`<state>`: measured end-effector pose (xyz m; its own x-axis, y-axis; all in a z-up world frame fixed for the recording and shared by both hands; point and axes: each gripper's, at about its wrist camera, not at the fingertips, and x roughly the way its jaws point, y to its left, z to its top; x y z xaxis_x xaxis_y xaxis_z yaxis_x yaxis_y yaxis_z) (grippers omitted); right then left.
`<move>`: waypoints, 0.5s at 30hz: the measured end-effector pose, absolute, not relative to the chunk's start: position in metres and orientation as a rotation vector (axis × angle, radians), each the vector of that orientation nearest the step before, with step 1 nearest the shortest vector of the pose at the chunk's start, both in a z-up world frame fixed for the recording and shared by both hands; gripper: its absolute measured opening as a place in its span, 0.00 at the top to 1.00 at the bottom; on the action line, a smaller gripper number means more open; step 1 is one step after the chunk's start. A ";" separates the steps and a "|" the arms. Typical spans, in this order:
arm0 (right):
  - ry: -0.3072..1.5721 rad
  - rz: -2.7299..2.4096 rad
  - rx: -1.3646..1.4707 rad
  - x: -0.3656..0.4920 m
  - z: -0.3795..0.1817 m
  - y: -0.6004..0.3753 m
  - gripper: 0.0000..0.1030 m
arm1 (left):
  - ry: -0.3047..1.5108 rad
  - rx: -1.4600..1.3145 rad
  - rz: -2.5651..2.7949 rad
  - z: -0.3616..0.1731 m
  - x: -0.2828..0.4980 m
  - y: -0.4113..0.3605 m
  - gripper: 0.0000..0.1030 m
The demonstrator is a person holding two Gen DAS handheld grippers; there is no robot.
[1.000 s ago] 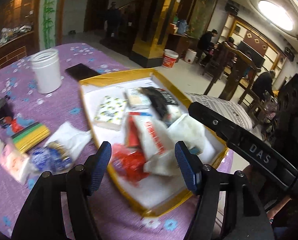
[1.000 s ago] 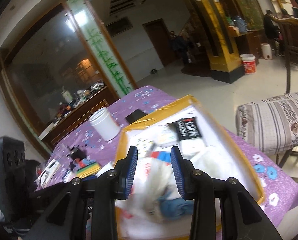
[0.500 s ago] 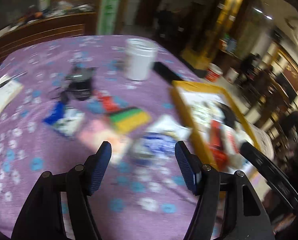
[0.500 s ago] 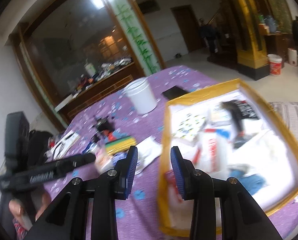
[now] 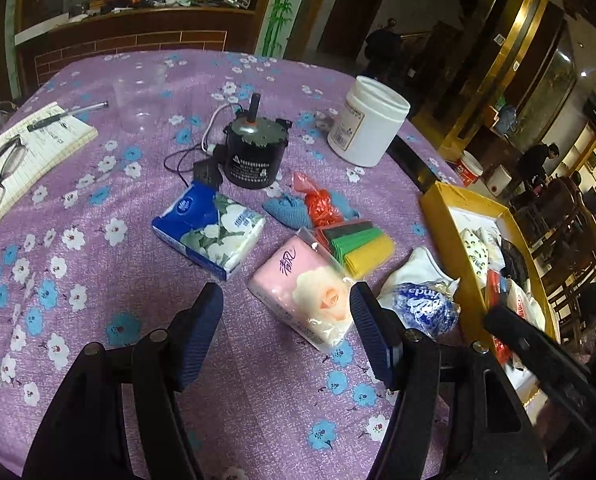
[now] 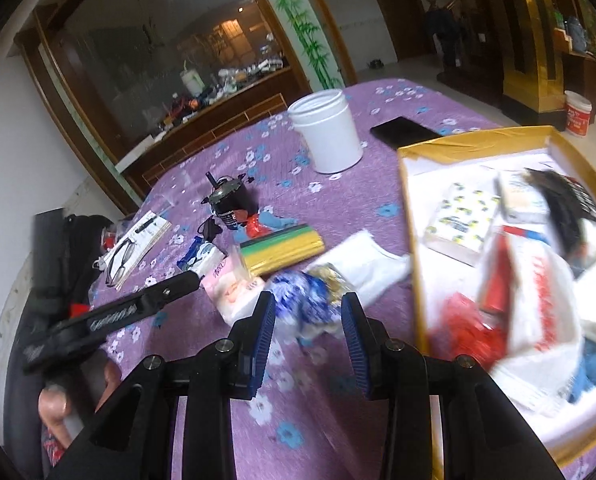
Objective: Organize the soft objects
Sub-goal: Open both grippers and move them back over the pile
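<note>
On the purple flowered tablecloth lie soft things: a pink tissue pack (image 5: 312,292), a blue tissue pack (image 5: 210,230), a blue-and-white crumpled bag (image 5: 424,308) on a white cloth (image 5: 416,268), a roll of green and yellow bags (image 5: 362,246), a red bag (image 5: 318,204) and a blue cloth (image 5: 288,210). My left gripper (image 5: 286,338) hovers open just short of the pink pack, empty. My right gripper (image 6: 308,338) is open and empty just before the blue-and-white bag (image 6: 302,300). The yellow-rimmed box (image 6: 412,208) at the right holds several soft items.
A black motor with a cord (image 5: 254,152), a white jar (image 5: 368,120), a black phone (image 6: 404,130), a clear cup (image 5: 138,100), and a notepad with glasses and pen (image 5: 22,152) stand on the table. The left tool's arm (image 6: 114,312) and a hand (image 6: 52,404) are at the left in the right wrist view.
Both grippers swung left, away from over the yellow box to the loose items on the cloth. Their jaws kept the same width, nothing taken up.
</note>
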<state>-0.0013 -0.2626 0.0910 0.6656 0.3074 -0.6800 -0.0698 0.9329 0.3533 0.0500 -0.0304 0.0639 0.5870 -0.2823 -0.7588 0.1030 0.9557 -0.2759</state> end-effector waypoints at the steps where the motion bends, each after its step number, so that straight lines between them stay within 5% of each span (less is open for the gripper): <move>1: 0.826 0.208 0.303 0.006 0.091 -0.259 0.64 | 0.915 -0.214 -0.221 0.066 0.049 -0.029 0.37; 10: 0.959 0.143 0.278 0.060 0.058 -0.237 0.63 | 0.913 -0.254 -0.194 0.072 0.055 -0.012 0.37; 15: 0.975 0.691 0.471 0.033 0.066 -0.216 0.66 | 0.915 -0.253 -0.206 0.075 0.054 -0.008 0.37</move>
